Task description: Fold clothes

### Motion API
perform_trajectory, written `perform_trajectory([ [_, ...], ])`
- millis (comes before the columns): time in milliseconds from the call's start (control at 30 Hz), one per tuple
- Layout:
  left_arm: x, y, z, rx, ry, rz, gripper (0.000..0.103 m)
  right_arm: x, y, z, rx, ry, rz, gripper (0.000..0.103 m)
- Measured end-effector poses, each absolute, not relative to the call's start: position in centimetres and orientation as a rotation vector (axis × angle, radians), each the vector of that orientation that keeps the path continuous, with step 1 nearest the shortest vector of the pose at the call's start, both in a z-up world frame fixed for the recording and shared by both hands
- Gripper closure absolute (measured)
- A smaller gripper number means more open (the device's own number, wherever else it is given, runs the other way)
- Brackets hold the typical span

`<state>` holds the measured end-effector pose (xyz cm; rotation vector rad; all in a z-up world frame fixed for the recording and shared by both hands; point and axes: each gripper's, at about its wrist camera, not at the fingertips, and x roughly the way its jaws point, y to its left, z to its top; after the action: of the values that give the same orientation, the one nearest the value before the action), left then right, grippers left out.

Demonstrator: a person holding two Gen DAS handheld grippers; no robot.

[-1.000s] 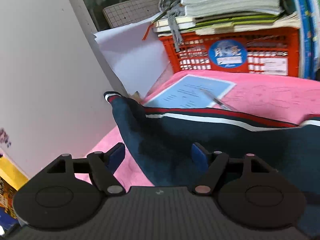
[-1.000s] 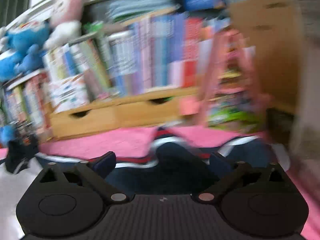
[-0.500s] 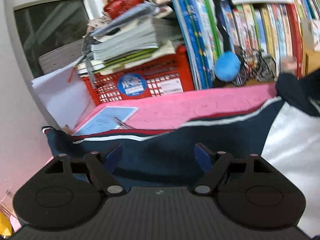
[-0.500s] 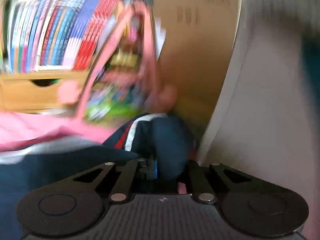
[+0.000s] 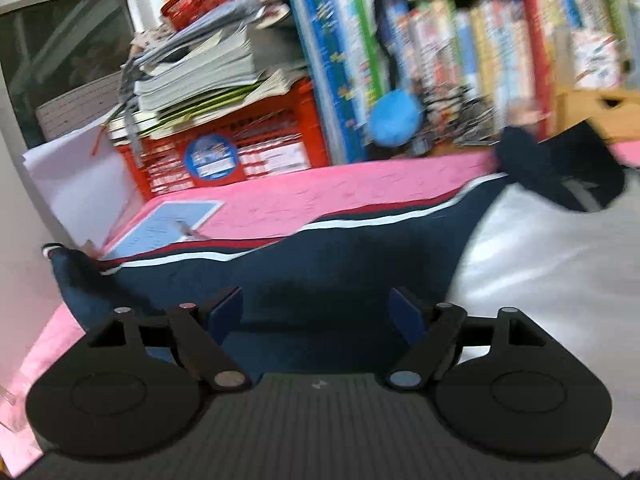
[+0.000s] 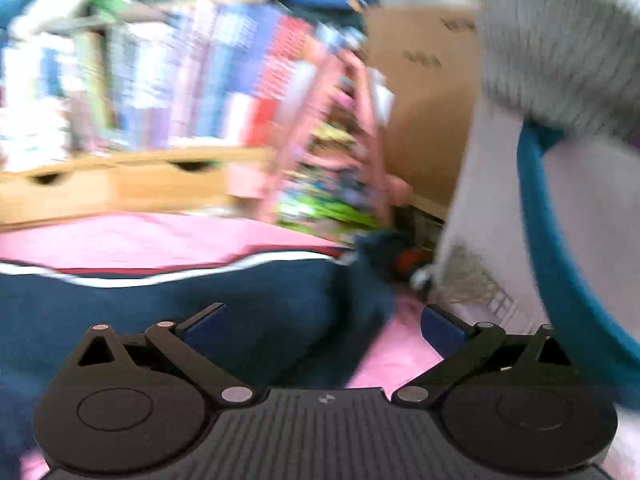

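A navy garment with red and white stripes along its edge lies on the pink cloth-covered surface; a white part of it spreads to the right. My left gripper is open just above the navy fabric, empty. In the right wrist view the same navy garment lies flat, its sleeve end near the right edge. My right gripper is open over that sleeve end, holding nothing. Both views are motion-blurred.
A red crate topped with stacked papers and a bookshelf stand behind. A blue sheet with a pen lies on the pink cloth. On the right are wooden drawers, a cardboard box and a teal-rimmed basket.
My right gripper was shut on the sleeve end half a second ago and has opened, letting it go. My left gripper stayed open and swung its view rightward along the garment.
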<state>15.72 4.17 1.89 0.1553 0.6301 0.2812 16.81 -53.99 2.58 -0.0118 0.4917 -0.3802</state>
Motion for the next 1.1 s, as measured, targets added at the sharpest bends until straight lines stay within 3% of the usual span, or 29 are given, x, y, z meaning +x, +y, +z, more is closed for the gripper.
perform_trajectory([
  [267,5.5,2.0,2.1,0.038,0.618,0.097,0.015,3.1,-44.4,4.3,0.031,0.396,-0.029,0.0],
  [433,-0.5,-0.1,1.5,0.076,0.619,0.075,0.007,-3.6,-39.0,3.0,-0.069,0.445,0.07,0.0],
  [700,-7.1,-1.2,-0.3,0.077,0.686,-0.019,0.004,-13.6,-35.0,-1.4,-0.099,0.555,0.172,0.0],
  [867,-7.5,-0.9,-1.2,0.079,0.736,0.012,0.004,-15.6,-35.8,-2.8,-0.036,0.591,0.143,0.0],
  [1100,-5.3,-1.2,0.0,0.121,0.689,0.031,0.004,-12.0,-39.5,-0.7,-0.037,0.46,0.006,0.0],
])
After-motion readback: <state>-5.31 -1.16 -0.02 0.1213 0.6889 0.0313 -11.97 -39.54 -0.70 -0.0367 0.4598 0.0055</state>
